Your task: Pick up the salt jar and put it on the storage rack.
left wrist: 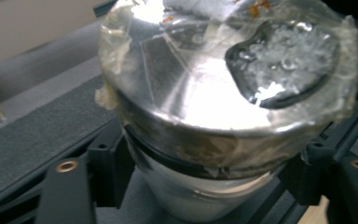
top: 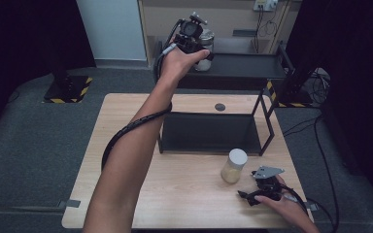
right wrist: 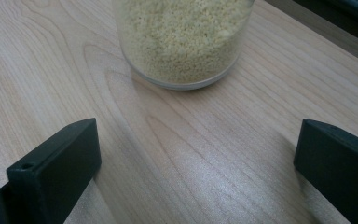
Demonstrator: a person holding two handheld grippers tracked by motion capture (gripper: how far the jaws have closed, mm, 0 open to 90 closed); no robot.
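Light: I get a bright table (top: 126, 145), dim black surroundings.
Glare: hot white patch on the jar lid (left wrist: 205, 93).
Focus: lid view soft, blurred; grain jar (right wrist: 182, 37) sharper.

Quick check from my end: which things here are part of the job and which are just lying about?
In the job:
- left tool, jaws around the foil-lidded jar over the far black shelf
- right tool, open, facing the grain jar on the table
- black rack on the table

Lying about:
- dark round disc on the table
- cables on the floor
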